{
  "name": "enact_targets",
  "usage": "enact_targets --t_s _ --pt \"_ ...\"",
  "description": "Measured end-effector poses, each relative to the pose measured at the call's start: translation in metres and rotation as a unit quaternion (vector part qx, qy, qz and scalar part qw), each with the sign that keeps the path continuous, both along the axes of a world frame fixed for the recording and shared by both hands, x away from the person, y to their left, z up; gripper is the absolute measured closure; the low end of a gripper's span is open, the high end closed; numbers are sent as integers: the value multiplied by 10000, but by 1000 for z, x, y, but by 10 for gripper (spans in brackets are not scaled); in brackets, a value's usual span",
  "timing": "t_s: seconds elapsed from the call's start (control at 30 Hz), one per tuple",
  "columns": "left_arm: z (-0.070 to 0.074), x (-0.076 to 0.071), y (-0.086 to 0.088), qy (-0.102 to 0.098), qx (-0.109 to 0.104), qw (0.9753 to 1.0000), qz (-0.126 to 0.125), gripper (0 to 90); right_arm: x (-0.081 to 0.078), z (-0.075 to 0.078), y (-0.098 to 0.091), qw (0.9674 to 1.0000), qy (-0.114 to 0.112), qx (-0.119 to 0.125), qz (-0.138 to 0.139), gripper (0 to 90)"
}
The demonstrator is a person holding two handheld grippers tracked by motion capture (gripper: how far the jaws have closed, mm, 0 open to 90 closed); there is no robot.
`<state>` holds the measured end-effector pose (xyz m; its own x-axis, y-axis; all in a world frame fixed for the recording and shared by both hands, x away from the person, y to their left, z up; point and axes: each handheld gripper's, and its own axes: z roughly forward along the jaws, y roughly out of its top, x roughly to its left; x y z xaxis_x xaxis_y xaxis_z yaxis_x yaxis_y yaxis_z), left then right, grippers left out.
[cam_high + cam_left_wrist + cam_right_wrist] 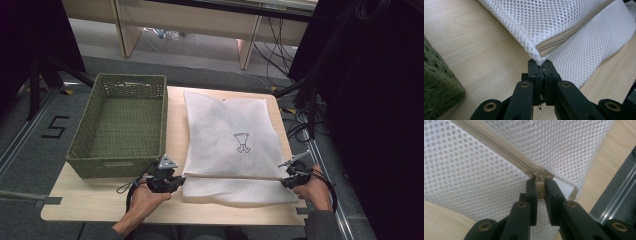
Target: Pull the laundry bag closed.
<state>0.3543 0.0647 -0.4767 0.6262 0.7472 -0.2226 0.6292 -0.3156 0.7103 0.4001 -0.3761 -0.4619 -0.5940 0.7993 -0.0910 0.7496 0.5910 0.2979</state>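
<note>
1. Mesh bag [227, 135] lies flat on surface [100, 200], beside basket [122, 125].
2. Left tool [541, 65] clamped on bag corner, likely anchoring it.
3. Right tool [539, 185] clamped on zipper pull [539, 187], at the bag's right end, probably for zipping.

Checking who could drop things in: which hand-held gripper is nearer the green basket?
Left. The left hand-held gripper sits just beside the basket, pinching the mesh bag's corner; the right hand-held gripper holds the zipper pull across the bag.
</note>
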Motion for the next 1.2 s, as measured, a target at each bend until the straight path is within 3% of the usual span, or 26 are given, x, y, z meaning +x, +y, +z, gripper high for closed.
enact_targets --t_s 0.07,0.13,0.33,0.53,0.73,0.83,1.1,1.2 --pt "0 1 1 1 7 10000 19 868 2 -5 -5 9997 116 -188 -96 825" --pt "0 1 2 -15 8 10000 27 868 1 -6 -6 9998 113 -60 -147 824" --pt "0 0 2 -25 6 10000 9 864 3 -6 -7 9998 104 -64 -153 823" --pt "0 3 3 -23 -28 10000 35 861 4 -6 -9 9999 35 84 -117 819" --pt "0 3 4 -136 181 9997 45 870 7 -8 -6 9999 22 41 -154 822" --pt "-1 2 5 -99 122 9999 26 869 7 -9 -3 9998 35 -83 -171 822" --pt "-3 3 7 -120 95 9998 84 821 10 -8 -3 9998 -114 45 -147 818" --pt "-3 4 8 -130 174 9997 87 810 12 -9 -3 9998 -133 99 -121 818"
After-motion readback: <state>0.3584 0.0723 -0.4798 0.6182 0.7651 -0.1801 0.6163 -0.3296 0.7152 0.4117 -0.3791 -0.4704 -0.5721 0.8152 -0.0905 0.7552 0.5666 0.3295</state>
